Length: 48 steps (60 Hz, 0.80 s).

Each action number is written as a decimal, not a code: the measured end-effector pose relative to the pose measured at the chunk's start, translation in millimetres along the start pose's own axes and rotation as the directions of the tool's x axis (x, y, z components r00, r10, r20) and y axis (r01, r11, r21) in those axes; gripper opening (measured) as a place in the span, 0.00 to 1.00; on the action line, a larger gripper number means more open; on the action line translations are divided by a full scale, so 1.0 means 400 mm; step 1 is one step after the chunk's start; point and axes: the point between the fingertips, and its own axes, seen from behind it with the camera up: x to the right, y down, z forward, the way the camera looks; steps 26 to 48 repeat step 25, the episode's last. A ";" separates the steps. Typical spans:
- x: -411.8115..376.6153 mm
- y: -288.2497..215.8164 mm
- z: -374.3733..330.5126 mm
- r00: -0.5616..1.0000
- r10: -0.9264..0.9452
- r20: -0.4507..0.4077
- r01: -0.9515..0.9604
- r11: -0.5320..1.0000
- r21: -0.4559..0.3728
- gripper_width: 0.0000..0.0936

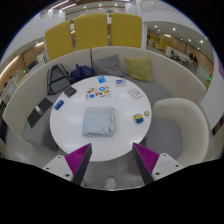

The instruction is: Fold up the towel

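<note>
A folded grey cloth towel (99, 122) lies on the round white worktop (70, 125), beyond the tool (112, 158) and well apart from it. The tool's two pink-padded fingers (77, 158) stand wide apart, holding and touching nothing.

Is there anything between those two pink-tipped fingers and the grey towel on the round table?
No. In the gripper view, only bare white table separates the open tool from the folded grey towel.

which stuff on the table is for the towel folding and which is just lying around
For the job: grey towel, lying ahead of the open claw.

Just lying about: black phone, colourful stickers, white card, small yellow toy, all on the round white table.
</note>
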 end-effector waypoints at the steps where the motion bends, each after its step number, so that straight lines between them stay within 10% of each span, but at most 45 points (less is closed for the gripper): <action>1: 0.003 0.004 -0.009 1.000 0.000 -0.003 0.000 1.000 0.000 0.92; 48: 0.006 -0.017 -0.034 0.999 -0.052 0.015 0.051 0.997 0.066 0.92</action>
